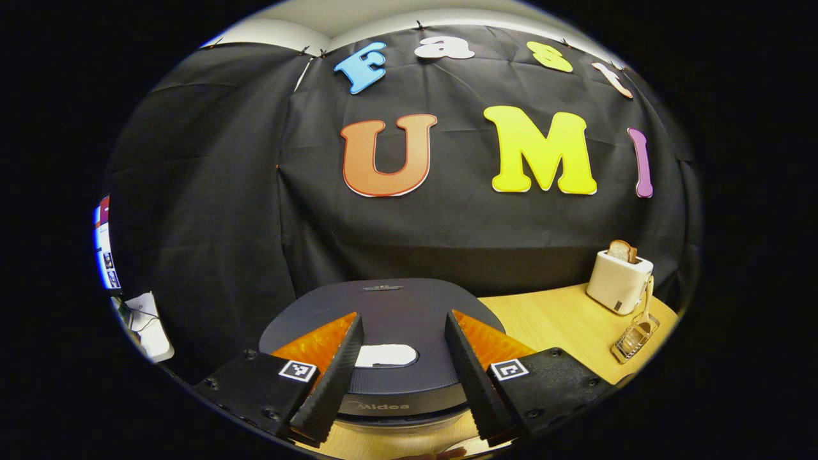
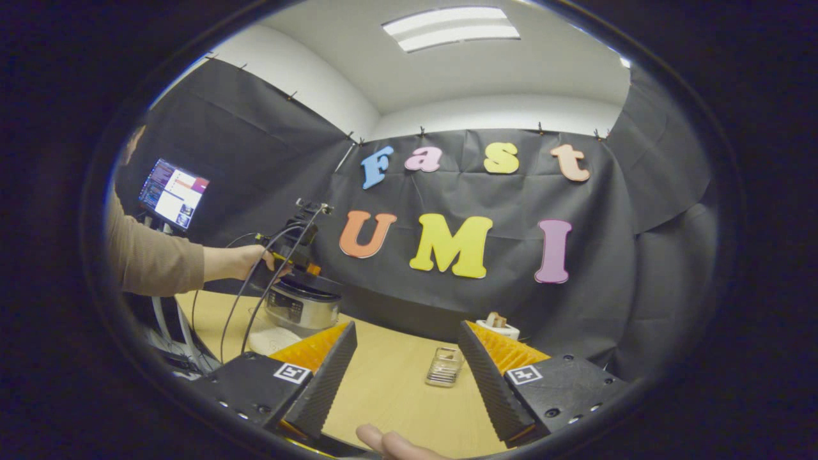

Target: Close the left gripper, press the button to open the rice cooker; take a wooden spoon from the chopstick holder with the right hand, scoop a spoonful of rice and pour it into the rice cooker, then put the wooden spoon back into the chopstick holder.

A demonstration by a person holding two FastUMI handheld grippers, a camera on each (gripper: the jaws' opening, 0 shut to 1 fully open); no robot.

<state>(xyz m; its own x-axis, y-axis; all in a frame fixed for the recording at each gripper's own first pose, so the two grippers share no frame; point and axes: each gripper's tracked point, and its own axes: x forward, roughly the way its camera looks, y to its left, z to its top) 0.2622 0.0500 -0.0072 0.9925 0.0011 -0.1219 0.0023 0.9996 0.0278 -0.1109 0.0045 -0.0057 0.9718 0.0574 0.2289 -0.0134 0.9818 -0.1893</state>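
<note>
Rice cooker [image 1: 383, 345] sits lid-down on the wooden table [image 1: 556, 319], right under the left gripper [image 1: 399, 370], whose 2 fingers are spread above its lid. Farther right, the chopstick holder [image 1: 632, 338] stands beside a toaster [image 1: 618, 280]. The right gripper [image 2: 402, 377] hangs spread, holding nothing.

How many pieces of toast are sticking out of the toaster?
1. One slice of toast sticks up from the top of the white toaster, which stands on the wooden table near the back right. Another slice could be hidden down inside.
</note>
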